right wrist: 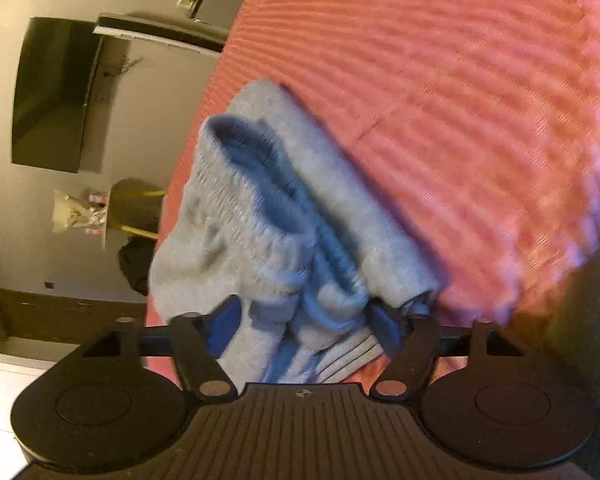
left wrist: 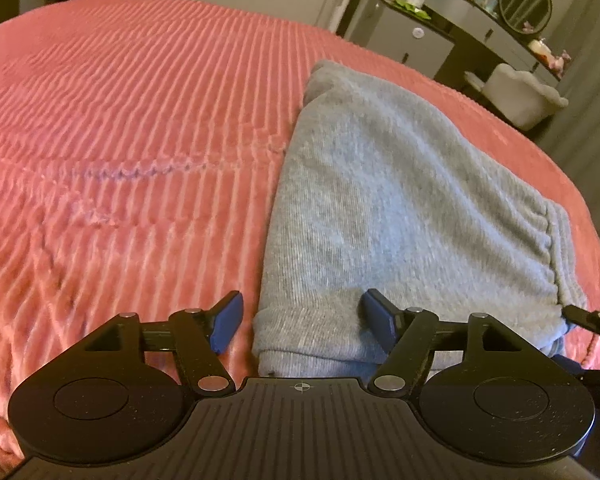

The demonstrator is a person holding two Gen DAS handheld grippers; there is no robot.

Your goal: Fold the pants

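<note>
1. Left wrist view: grey pants (left wrist: 388,200) lie folded flat on the pink ribbed bedspread (left wrist: 120,120), on the right half of the frame, running from the gripper up and away toward the far edge of the bed.
2. Left gripper (left wrist: 304,326) jaws stand wide. The near hem edge of the pants sits between them, closer to the right-hand blue pad (left wrist: 380,320). The left-hand pad is over bare bedspread, clear of the cloth. Cannot tell whether the right-hand pad touches the fabric; no pinch visible.
3. Gathered waistband end is at the right side of the pants, next to the tip of the other gripper showing at the right frame edge (left wrist: 588,320).
4. Background: dark dresser (left wrist: 440,36) with bottles and a round mirror, beyond the bed at upper right.
5. Right wrist view (blurred): the pants (right wrist: 284,216) waistband end is bunched, with the opening facing the camera and the bluish inside showing.
6. Right gripper (right wrist: 304,326) jaws are partly apart, with the bunched waistband filling the gap between the pads. Cloth lies against both, but a firm clamp is not evident.
7. The bedspread (right wrist: 460,120) fills the right of this view; the floor and a dark screen (right wrist: 56,96) are at left.
</note>
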